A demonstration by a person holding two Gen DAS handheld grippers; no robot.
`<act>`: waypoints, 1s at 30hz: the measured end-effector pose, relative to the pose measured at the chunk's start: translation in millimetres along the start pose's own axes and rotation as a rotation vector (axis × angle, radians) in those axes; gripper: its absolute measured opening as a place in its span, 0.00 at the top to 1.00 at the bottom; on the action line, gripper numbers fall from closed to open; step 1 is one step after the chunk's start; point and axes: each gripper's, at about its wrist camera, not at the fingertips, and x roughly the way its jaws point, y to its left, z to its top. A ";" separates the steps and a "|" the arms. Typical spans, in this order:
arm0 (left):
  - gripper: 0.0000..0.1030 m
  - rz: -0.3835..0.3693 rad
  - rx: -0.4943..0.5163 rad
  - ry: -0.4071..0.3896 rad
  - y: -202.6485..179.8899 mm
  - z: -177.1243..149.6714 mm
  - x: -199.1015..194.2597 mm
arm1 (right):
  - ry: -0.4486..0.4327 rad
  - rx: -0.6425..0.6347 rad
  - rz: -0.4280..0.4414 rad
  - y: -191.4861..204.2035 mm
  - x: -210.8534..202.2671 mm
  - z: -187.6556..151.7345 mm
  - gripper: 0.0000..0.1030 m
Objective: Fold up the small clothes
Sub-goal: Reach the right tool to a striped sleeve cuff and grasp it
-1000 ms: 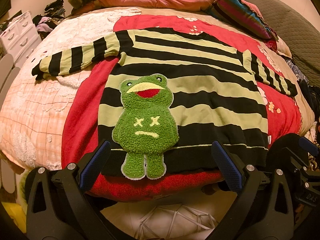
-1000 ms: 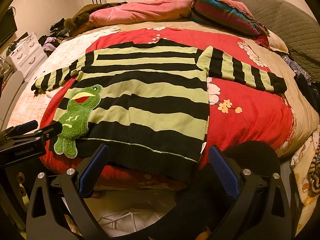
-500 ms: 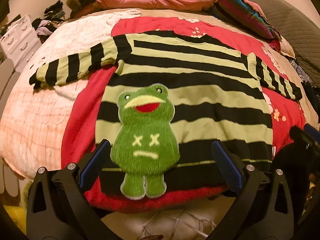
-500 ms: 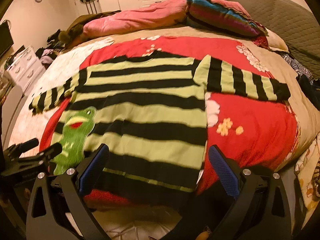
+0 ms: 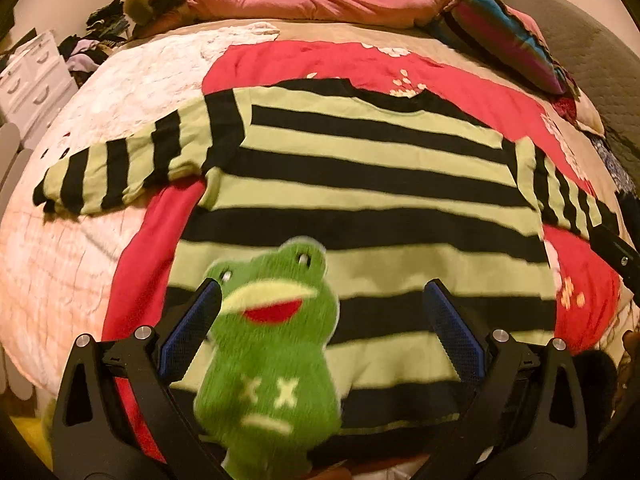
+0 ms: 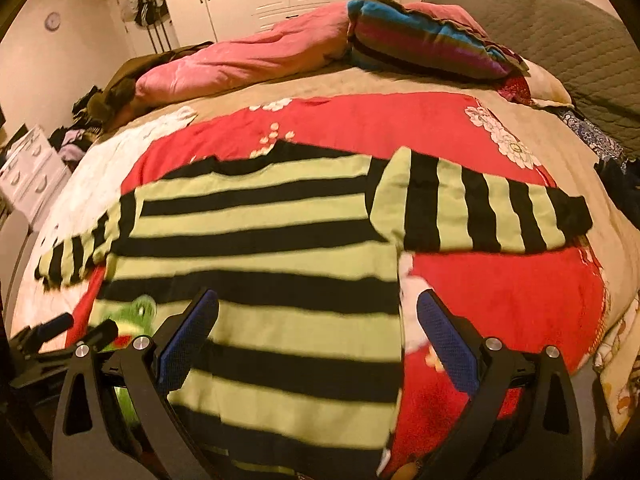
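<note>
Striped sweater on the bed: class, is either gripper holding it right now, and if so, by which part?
Nothing is held. The left gripper and right gripper are both open above the striped sweater, near its hem.

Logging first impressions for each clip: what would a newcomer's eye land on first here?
The fuzzy green frog patch on the near hem of the striped sweater, framed by the open left gripper. The sweater lies flat, sleeves spread, on a red blanket; the open right gripper hangs over its right edge.
</note>
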 end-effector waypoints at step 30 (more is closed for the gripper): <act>0.08 -0.049 0.000 0.003 -73.1 110.5 98.8 | -0.148 0.428 -0.265 -181.0 71.0 120.5 0.04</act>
